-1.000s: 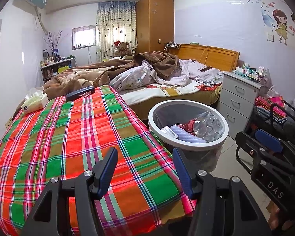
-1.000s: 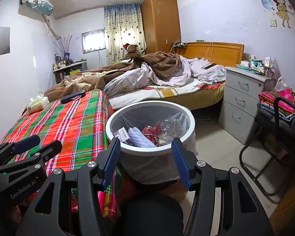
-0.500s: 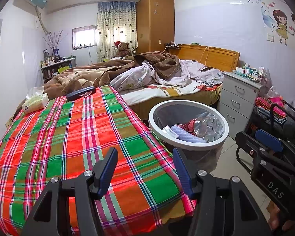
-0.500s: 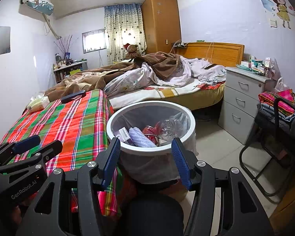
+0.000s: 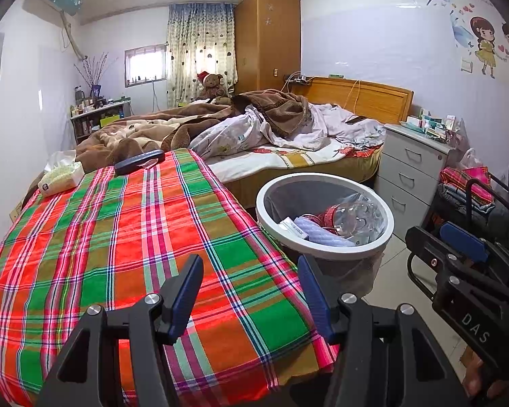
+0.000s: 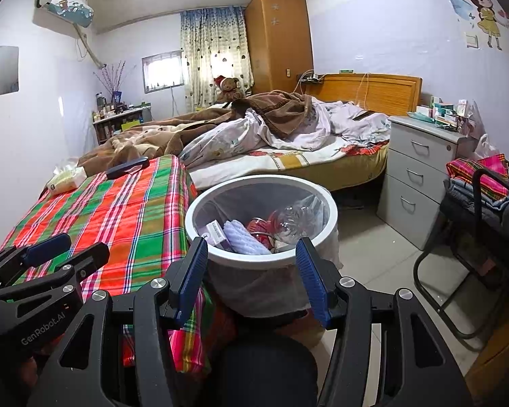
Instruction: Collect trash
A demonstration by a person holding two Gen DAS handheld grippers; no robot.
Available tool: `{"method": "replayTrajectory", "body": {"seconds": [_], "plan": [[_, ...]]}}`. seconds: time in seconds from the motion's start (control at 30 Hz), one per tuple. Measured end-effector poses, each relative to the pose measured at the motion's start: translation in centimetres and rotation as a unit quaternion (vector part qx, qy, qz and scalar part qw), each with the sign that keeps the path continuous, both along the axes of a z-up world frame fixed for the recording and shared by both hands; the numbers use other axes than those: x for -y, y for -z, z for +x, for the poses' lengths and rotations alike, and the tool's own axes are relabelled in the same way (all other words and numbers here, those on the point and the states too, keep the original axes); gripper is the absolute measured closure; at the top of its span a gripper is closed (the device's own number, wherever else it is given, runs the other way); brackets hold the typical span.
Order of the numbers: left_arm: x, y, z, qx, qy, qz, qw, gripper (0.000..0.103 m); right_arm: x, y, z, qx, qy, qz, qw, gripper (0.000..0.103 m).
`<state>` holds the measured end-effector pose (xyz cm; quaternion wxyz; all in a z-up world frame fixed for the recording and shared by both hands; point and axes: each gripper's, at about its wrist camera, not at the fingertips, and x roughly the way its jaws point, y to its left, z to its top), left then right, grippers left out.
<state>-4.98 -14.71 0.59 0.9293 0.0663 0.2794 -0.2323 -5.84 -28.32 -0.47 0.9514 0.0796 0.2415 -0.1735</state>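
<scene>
Our left gripper [image 5: 249, 291] wide and empty lower centre over red-green plaid cloth [image 5: 118, 237], our right gripper [image 6: 251, 278] wide and empty, round white trash bin [image 6: 200, 210] centre holding a clear plastic bottle [image 6: 298, 218].

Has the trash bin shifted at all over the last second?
No. In the left wrist view the trash bin keeps its place beside the plaid tablecloth and before the grey drawers.
</scene>
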Motion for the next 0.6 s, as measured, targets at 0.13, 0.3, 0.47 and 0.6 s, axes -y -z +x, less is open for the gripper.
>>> {"method": "replayTrajectory", "body": {"seconds": [0.13, 0.3, 0.47, 0.6], "plan": [[-0.04, 0.02, 0.01, 0.0, 0.001, -0.001, 1.0, 0.045, -0.02, -0.05, 0.01, 0.0, -0.001, 0.0, 1.0, 0.047], [-0.06, 0.01, -0.04, 0.001, 0.001, -0.002, 1.0, 0.045, -0.05, -0.01, 0.0, 0.0, -0.001, 0.0, 1.0, 0.047], [-0.05, 0.04, -0.03, 0.0, 0.002, -0.002, 1.0, 0.045, -0.1, -0.03, -0.04, 0.001, -0.001, 0.0, 1.0, 0.047], [0.04, -0.08, -0.15, 0.001, 0.003, -0.002, 1.0, 0.045, -0.22, -0.13, -0.02, 0.0, -0.002, -0.001, 1.0, 0.047]]}}
